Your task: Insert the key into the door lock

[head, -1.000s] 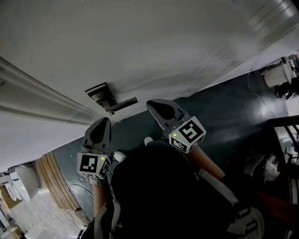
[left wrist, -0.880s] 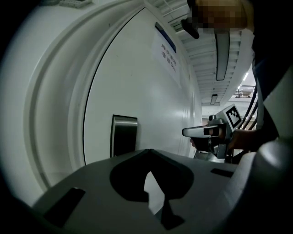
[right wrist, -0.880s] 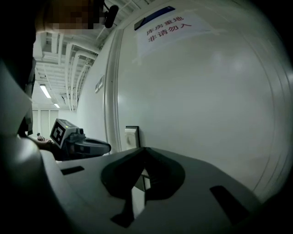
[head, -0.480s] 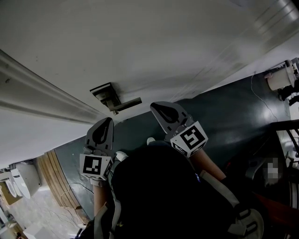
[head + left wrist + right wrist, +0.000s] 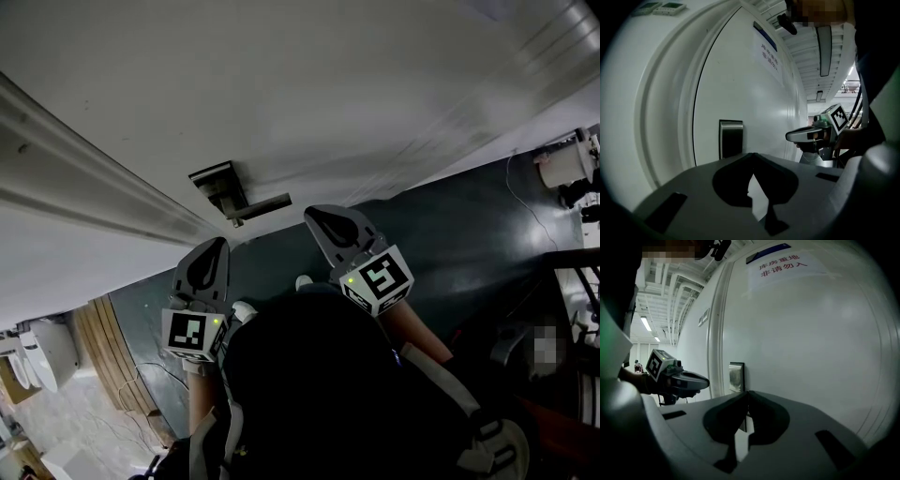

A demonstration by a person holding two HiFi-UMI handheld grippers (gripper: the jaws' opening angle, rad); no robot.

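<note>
A dark metal lock plate (image 5: 218,183) with a lever handle (image 5: 265,205) sits on the white door (image 5: 281,84). My left gripper (image 5: 213,247) hangs below and left of the handle, apart from it. My right gripper (image 5: 315,216) is just right of the handle's end, a small gap away. In the left gripper view the jaw tips (image 5: 752,155) meet with nothing between them; the lock plate (image 5: 730,138) stands beyond and the right gripper (image 5: 810,135) shows at the right. In the right gripper view the tips (image 5: 749,393) also meet, with the lock plate (image 5: 736,377) behind and the left gripper (image 5: 682,380) beside. No key shows anywhere.
A paper notice (image 5: 783,266) is stuck high on the door. A raised door frame (image 5: 84,187) runs along the left. Dark floor (image 5: 450,225) lies below the door, with wooden boards (image 5: 112,361) and a white fixture (image 5: 42,361) at the lower left, and a white device (image 5: 562,164) at the right.
The head view has shifted slightly, so the lock sits a bit further right in the picture. Both grippers keep nearly the same place by the handle, jaws still together.
</note>
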